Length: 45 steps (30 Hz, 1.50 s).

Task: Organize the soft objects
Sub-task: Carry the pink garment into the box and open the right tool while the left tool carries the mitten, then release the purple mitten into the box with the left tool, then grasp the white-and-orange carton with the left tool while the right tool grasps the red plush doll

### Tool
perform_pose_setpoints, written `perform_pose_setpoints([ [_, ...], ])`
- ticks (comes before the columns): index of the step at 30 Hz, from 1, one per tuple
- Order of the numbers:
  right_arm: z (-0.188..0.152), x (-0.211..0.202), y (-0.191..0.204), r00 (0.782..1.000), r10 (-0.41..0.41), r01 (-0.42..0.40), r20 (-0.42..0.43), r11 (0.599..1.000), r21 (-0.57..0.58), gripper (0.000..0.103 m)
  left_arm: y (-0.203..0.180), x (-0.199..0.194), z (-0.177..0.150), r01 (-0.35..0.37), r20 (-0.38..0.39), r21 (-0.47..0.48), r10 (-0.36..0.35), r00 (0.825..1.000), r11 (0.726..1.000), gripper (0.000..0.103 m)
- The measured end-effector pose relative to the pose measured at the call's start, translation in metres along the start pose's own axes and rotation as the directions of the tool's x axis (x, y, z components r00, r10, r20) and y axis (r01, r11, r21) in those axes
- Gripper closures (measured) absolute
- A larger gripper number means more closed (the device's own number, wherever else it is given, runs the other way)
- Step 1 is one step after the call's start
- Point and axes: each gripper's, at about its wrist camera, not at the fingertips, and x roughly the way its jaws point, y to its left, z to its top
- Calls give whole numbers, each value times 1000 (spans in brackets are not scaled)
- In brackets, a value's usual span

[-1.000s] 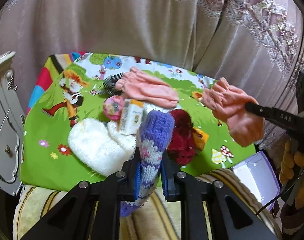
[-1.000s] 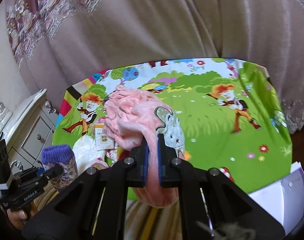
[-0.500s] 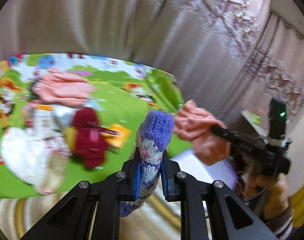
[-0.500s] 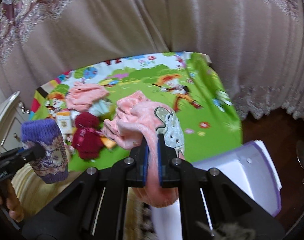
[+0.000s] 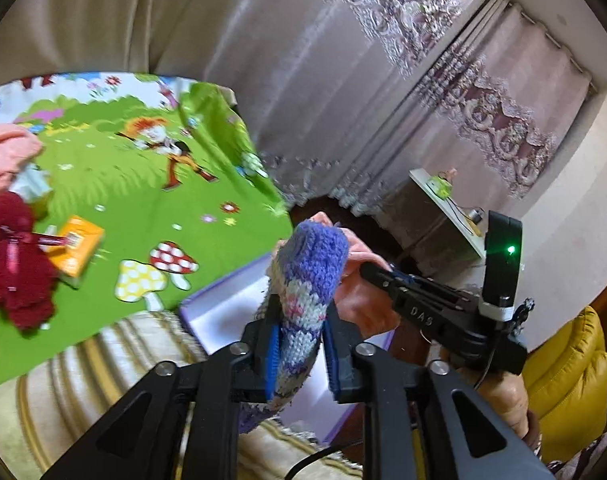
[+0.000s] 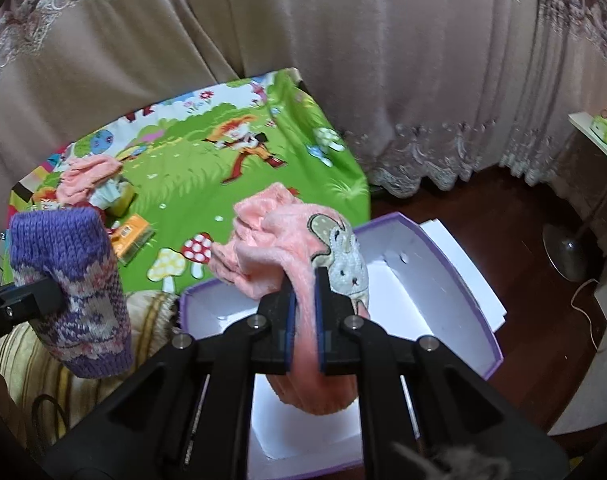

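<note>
1. left gripper (image 5: 301, 354) jaws opening, the purple knitted sock (image 5: 303, 292) between them, apparently still touching the pads.
2. right gripper (image 6: 305, 318) jaws closed on the pink fuzzy sock (image 6: 287, 240).
3. both socks hang over the white box (image 6: 423, 280) off the cartoon mat's (image 6: 207, 168) near edge.

You have two grippers in play, the left gripper (image 5: 299, 354) and the right gripper (image 6: 305, 318); one purple knitted sock (image 5: 309, 276) and two pink fluffy pieces, the pink one with the rabbit patch (image 6: 303, 240) and the pink one on the mat (image 6: 89, 174); one dark red plush toy (image 5: 17, 276); one orange packet (image 6: 133, 238); one purple-edged white box (image 6: 415, 280); one cartoon play mat (image 6: 207, 168); anything else in the far pile you cannot count.
</note>
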Motion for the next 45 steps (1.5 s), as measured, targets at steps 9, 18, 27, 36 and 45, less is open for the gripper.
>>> perform_pose_setpoints([
  [9, -7, -2, -11, 999, -37, 36, 22, 999, 17, 34, 6, 10, -5, -3, -27, -20, 3, 1000, 1000, 43],
  [18, -3, -3, 13, 999, 6, -5, 35, 1000, -21, 34, 38, -14, -2, -127, 22, -20, 128, 992, 992, 40],
  [27, -2, 7, 52, 995, 99, -99, 0, 994, -51, 34, 90, -55, -3, -229, 93, -103, 238, 967, 968, 40],
  [36, 8, 16, 94, 986, 162, -164, -28, 981, -105, 34, 152, -105, 3, -320, 157, -231, 360, 920, 919, 40],
  [45, 25, 38, 148, 969, 231, -242, -83, 956, -167, 34, 203, -134, 21, -406, 152, -293, 462, 874, 866, 41],
])
